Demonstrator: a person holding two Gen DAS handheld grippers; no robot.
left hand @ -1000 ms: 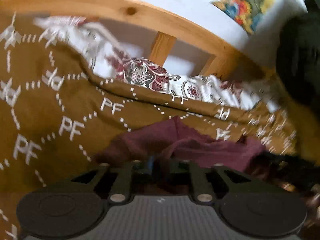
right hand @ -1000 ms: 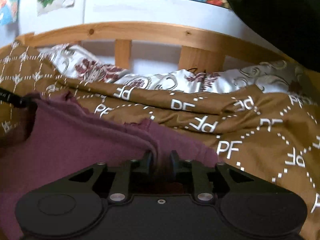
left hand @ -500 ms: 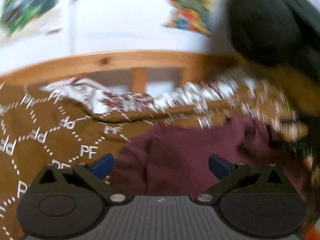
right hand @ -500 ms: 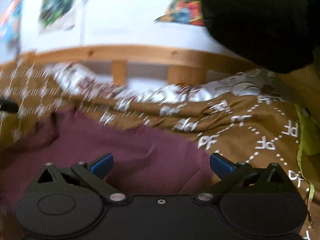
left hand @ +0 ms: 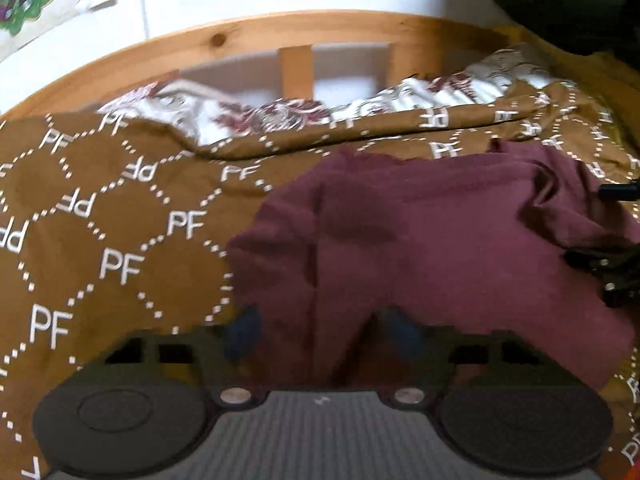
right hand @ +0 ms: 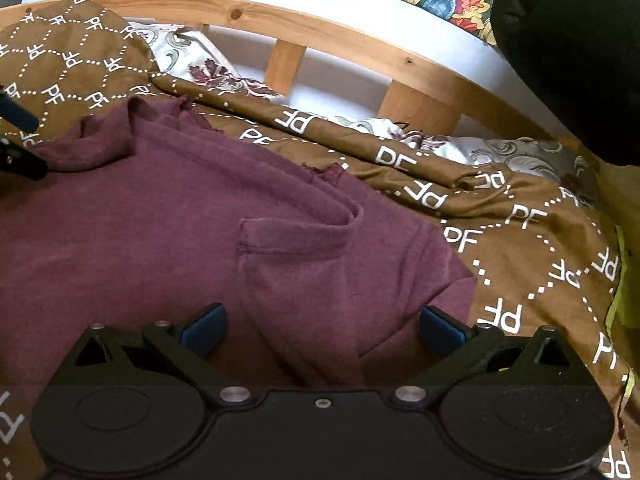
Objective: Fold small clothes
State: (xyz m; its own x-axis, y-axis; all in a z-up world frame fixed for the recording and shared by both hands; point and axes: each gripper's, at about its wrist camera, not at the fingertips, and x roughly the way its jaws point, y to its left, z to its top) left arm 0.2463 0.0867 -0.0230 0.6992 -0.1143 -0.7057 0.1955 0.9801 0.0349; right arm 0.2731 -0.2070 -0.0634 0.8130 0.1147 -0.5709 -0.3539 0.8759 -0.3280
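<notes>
A maroon garment (left hand: 440, 240) lies spread on the brown patterned bedcover (left hand: 100, 220). My left gripper (left hand: 320, 332) hovers low over its near left edge. The jaws are closing, a raised fold of the cloth stands between the blurred blue pads (left hand: 242, 332), and I see no firm pinch. In the right wrist view the garment (right hand: 160, 220) shows a stitched hem fold at its middle. My right gripper (right hand: 322, 328) stands wide open just above that fold, its pads clear of the cloth. The right gripper's black frame (left hand: 612, 276) shows at the garment's right edge.
A wooden bed rail (right hand: 340, 36) with upright slats runs along the back, against a white wall. A white floral sheet (left hand: 260, 116) shows where the bedcover is turned back. A dark bulky shape (right hand: 568, 52) fills the upper right. Yellow-green fabric (right hand: 618, 312) lies at the far right.
Both grippers, shut on the maroon garment a second ago, let go and opened wide. The garment now lies flatter. The left jaws have since narrowed around a fold; the right stays wide.
</notes>
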